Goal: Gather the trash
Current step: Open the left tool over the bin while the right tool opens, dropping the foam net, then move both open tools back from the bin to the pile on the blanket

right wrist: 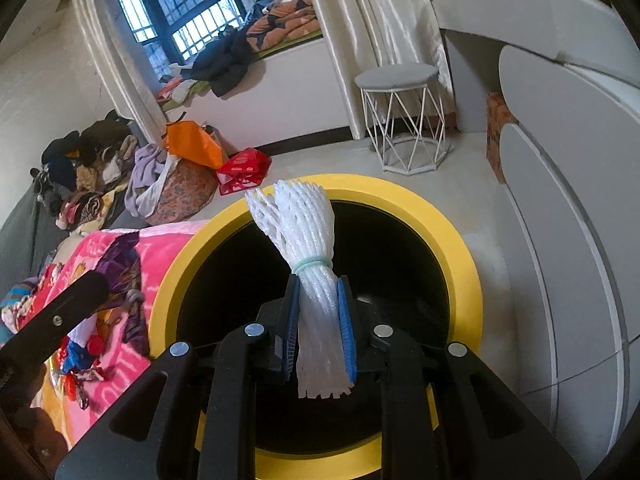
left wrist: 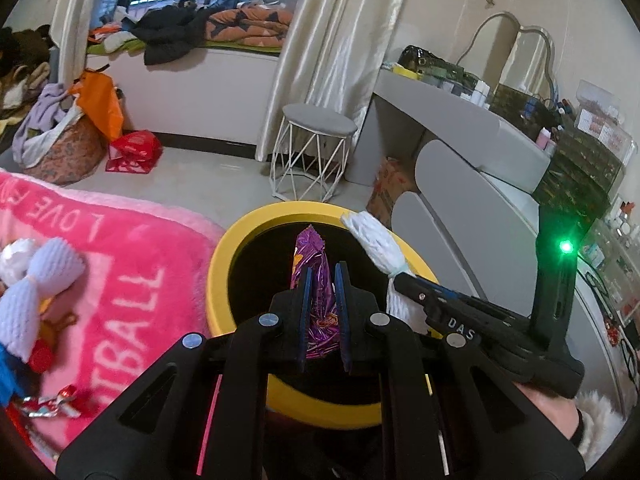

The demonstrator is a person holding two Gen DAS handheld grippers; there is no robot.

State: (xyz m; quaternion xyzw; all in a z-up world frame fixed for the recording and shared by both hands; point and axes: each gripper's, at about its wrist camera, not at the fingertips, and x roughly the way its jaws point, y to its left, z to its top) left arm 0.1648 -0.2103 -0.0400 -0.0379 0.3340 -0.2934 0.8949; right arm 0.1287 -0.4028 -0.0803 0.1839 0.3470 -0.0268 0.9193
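Cluttered bedroom: pink blanket [left wrist: 120,272] beside yellow bin [left wrist: 224,264], stool [left wrist: 316,152] and grey dresser behind. Left gripper [left wrist: 322,280] nearly shut on purple wrapper [left wrist: 310,252], held upright over the bin mouth. Right gripper [right wrist: 318,296] clamped on white foam net [right wrist: 304,232], banded at mid-length, also above the bin. Both light and soft: wrapper crinkly, slick foil, prone to slip or cling to a pad; net springy, squashes without harm, best pinched below the band. More foil scraps [left wrist: 52,404] left on the blanket, thin and flat, likely needing an edge pinch.
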